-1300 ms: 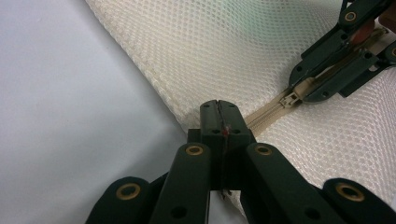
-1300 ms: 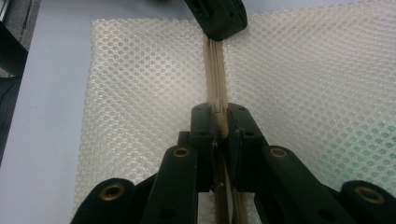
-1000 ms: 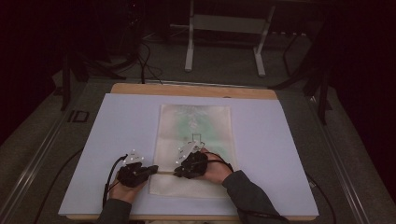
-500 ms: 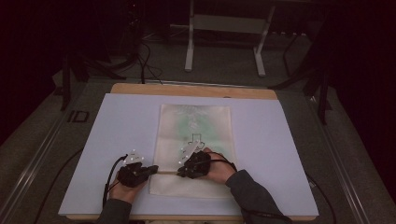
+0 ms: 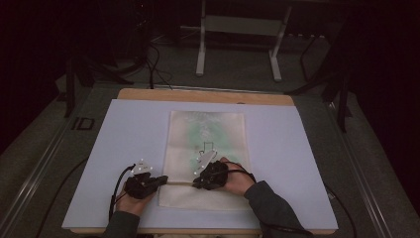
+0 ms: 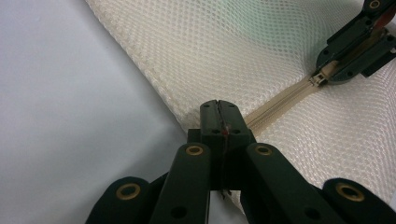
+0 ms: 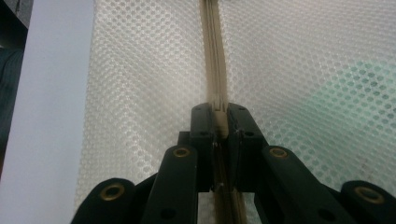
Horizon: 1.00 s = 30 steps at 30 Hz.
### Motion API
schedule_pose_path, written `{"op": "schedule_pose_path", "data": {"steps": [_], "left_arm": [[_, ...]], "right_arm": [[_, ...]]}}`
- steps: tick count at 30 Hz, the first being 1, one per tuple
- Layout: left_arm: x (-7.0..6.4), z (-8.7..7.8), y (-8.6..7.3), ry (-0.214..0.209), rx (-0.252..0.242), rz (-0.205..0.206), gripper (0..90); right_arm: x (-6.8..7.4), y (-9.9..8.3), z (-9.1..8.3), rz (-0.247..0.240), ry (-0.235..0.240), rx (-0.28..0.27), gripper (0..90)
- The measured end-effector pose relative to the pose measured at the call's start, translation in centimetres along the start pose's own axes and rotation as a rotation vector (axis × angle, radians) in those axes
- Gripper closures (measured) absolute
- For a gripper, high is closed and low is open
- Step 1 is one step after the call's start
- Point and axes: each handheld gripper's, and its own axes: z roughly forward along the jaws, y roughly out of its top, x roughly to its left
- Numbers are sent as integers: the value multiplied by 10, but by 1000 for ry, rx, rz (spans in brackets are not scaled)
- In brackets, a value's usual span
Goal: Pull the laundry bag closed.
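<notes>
Lying flat mid-tabletop (image 5: 317,144), mesh bag (image 5: 208,134) is flanked low by both grippers; left gripper (image 6: 218,108) jaws pinch shut on its corner at the zipper (image 6: 275,105) end; right gripper (image 7: 218,114) jaws clamp the zipper pull, zipper running straight ahead.

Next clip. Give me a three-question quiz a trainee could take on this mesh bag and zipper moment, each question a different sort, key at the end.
1. True or false: the left gripper is shut on the corner of the mesh bag where the zipper ends.
2. Multiple choice: what does the right gripper hold? A) the table's edge B) the zipper pull C) a cable
3. Short answer: what colour shows faintly through the mesh?

Key: 1 true. 2 B; the left gripper view shows its jaws closed around the pull. 3 Green.
</notes>
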Motion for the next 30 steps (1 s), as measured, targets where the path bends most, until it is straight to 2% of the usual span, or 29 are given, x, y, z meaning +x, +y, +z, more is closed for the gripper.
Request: {"op": "schedule_pose_path", "data": {"steps": [18,30], "left_arm": [[0,0,0,-1,0,-1,897],[0,0,0,0,1,-1,898]], "right_arm": [[1,-14,-13,6,-15,25,826],[0,-34,-26,42,-16,20,826]]}}
